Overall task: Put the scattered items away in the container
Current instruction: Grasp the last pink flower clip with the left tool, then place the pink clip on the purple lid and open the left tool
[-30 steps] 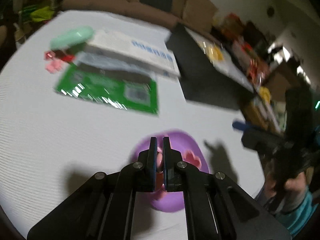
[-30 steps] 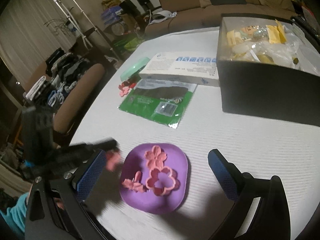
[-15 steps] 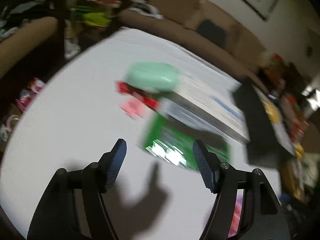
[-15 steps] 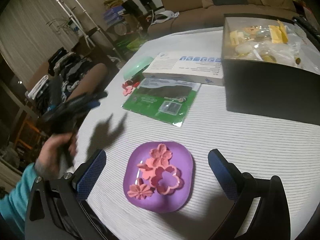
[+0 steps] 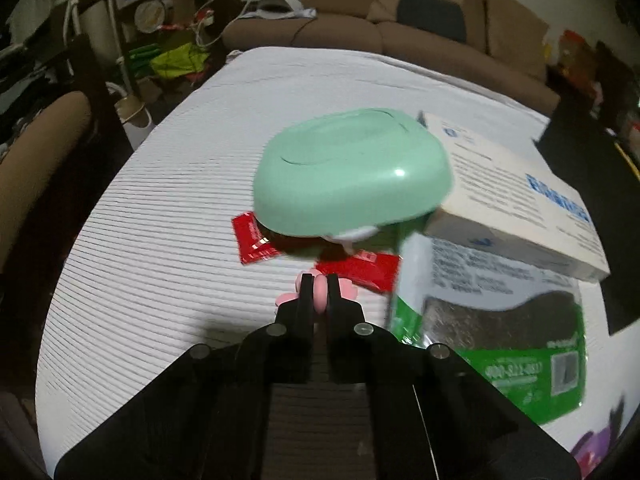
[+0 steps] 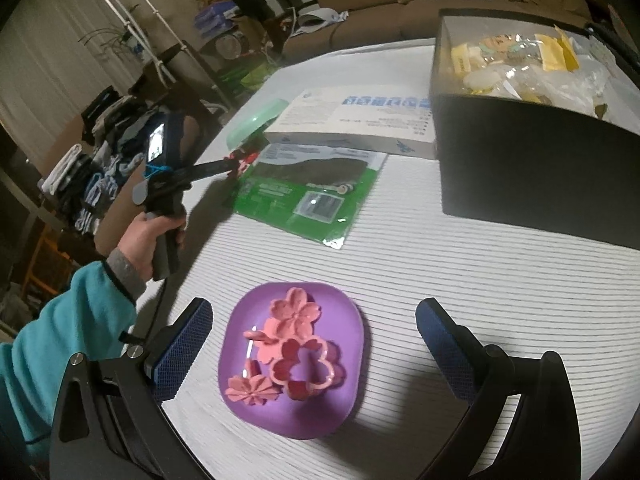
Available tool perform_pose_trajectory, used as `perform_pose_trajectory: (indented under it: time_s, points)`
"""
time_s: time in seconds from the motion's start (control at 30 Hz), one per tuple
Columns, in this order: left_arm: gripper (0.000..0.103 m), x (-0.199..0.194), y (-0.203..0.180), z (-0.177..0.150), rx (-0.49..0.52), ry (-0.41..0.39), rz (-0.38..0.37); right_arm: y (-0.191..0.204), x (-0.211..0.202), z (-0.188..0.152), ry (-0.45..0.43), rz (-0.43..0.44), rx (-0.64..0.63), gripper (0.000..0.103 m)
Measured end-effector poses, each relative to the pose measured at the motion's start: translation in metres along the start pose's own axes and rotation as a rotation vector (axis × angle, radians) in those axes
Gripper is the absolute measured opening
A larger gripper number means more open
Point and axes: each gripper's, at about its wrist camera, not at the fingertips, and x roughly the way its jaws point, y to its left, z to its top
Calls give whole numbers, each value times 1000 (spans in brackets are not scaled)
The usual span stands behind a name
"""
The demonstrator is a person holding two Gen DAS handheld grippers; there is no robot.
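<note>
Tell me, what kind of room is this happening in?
Most likely a lived-in home living room: a brown fabric sofa stands behind the white ribbed tablecloth, and folded clothes are piled at the side beside a white drying rack.

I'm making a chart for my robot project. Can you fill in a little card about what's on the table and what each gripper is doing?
Left gripper: fingers shut on a pink flower piece, near the red packets
Right gripper: fingers open, holding nothing, above the purple dish
In the purple dish: three pink flower-shaped pieces
Mint green lid: leaning on the white box
Green packet: flat, in front of the white box
Black box: open, full of packets
Table: white ribbed cloth
</note>
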Motion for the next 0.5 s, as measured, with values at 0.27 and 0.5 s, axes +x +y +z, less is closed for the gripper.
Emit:
perform_pose_trajectory:
  time_s: [0.27, 0.5]
  points:
    - [4, -103, -53, -32, 77, -34, -239, -7, -16, -2, -24, 23, 32, 103]
    - [5, -156, -132, -97, 169, 108, -458, -7, -30, -9, -35, 59, 67, 103]
